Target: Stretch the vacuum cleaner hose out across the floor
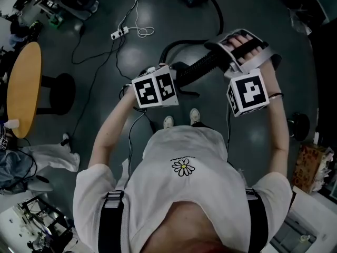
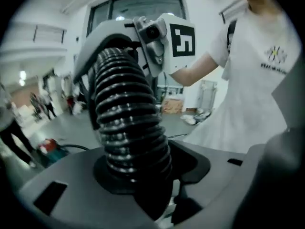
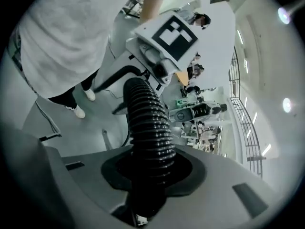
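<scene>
Black ribbed hose (image 1: 199,67), glossy corrugations, runs nearly straight in mid-air above the dark floor (image 1: 105,41) ahead of the person's chest, left gripper (image 2: 138,178) clenched round one part, right gripper (image 3: 147,175) clenched round another.

Left claw (image 2: 138,182) and right claw (image 3: 145,178), both clamped on the hose (image 1: 197,67).

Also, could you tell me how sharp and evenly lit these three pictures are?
Head view: dim but fairly sharp, the floor dark grey. Left gripper view: strong fisheye with black corners, glints on the ribs of the vacuum cleaner hose, background soft. Right gripper view: the same fisheye vignette, hose crisp, ceiling lights flaring at the right edge.
</scene>
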The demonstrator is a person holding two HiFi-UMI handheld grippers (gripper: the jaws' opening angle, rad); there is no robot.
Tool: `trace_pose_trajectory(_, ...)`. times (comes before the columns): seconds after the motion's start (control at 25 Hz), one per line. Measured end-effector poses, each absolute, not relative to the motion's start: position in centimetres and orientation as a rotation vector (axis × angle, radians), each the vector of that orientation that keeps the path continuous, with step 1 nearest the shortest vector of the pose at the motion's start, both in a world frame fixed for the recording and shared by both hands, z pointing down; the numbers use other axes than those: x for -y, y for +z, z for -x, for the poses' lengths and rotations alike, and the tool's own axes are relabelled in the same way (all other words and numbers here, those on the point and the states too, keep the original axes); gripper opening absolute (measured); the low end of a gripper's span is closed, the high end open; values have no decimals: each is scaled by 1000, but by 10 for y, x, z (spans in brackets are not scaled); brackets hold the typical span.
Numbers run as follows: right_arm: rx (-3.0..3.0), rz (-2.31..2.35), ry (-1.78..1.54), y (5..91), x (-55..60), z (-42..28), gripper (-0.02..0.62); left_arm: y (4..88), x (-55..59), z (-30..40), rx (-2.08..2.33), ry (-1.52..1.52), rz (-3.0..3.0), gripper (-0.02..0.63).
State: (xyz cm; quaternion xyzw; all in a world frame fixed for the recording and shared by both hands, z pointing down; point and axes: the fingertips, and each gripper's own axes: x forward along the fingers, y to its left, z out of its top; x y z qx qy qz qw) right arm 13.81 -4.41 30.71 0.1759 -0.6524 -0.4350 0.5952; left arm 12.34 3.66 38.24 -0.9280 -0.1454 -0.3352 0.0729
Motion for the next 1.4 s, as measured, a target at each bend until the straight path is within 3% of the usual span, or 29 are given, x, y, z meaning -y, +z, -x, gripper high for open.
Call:
trace_pose_trajectory(0.12,1534,-293,-1110,321,24,-112,137,370,-107,-109,921,-942,3031,168)
trace_pose_trajectory(0.24,1582,-319,-1226,312,15,-85,137,322,-148,-101,1312,-481,3285,156)
trace_pose_trajectory(0.4,1719,-480,-1290,298,5,-44,137,289,-177,-90,1386,-135,3338,155)
trace_pose_trajectory(0.72,2107,-795,-1081,313,-61,-3,139,302,-247,-54,1344,-113,3381,155)
trace_pose_trajectory(0.92,2362,-1101,-936,305,-108,-9,189,301,-289,-35,1230,-78,3452,155)
trace_pose_trajectory(1.04,2377,-1121,-910,311,-168,-17,196,306,-344,-34,1140,-84,3458,155)
trace_pose_trajectory(1.2,2638,-1264,-605,328,-238,-40,272,317,-407,-27,1094,-159,3480,155)
trace_pose_trajectory(1.4,2634,-1078,-577,357,-298,-18,272,338,-459,-13,1019,-174,3525,155)
